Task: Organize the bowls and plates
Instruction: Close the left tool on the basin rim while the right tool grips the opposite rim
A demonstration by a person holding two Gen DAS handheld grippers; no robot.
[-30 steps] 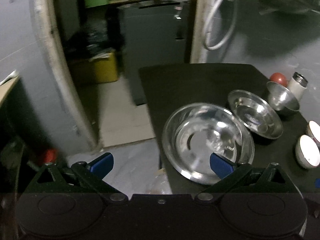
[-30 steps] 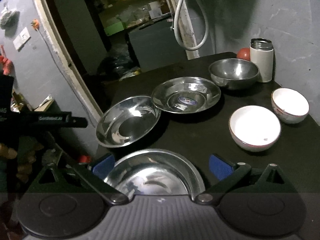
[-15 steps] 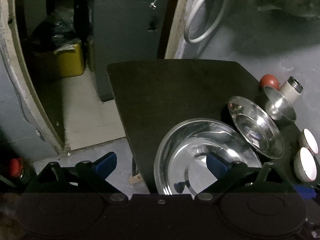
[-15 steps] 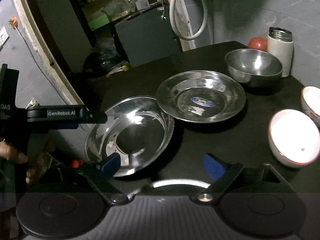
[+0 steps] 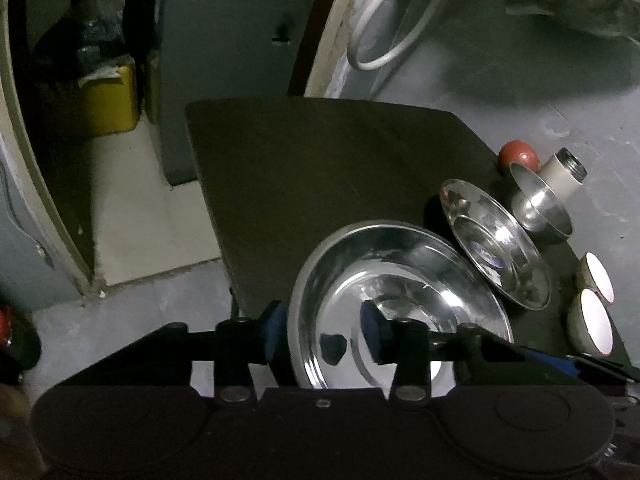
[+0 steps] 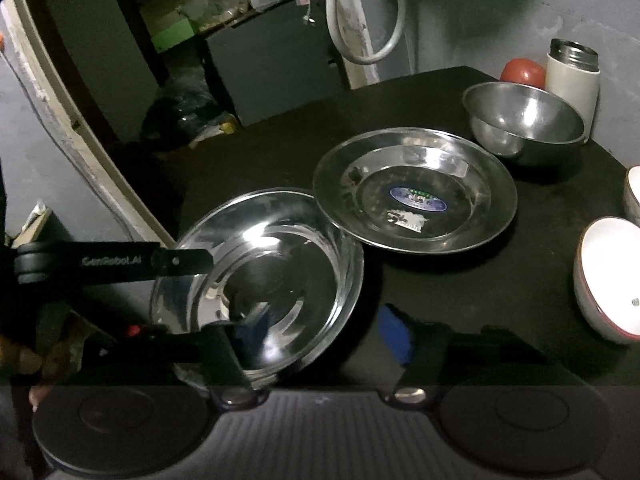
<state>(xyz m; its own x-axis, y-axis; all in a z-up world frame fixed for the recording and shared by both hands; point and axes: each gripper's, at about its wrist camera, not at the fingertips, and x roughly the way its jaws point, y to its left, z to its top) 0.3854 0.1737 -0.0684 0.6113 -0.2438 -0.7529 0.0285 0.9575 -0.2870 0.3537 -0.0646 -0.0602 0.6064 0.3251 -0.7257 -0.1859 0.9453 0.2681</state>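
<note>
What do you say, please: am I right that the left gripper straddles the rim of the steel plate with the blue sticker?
Not quite: the left gripper straddles the plain steel plate's rim; the stickered steel plate lies beside it, ungripped, as the left wrist view shows.

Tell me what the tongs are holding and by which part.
Nothing is clamped yet. The left tongs and right tongs each straddle the rim of the big steel plate, jaws apart.

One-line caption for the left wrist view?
Left claw straddles the near rim of a steel plate on the black table.
</note>
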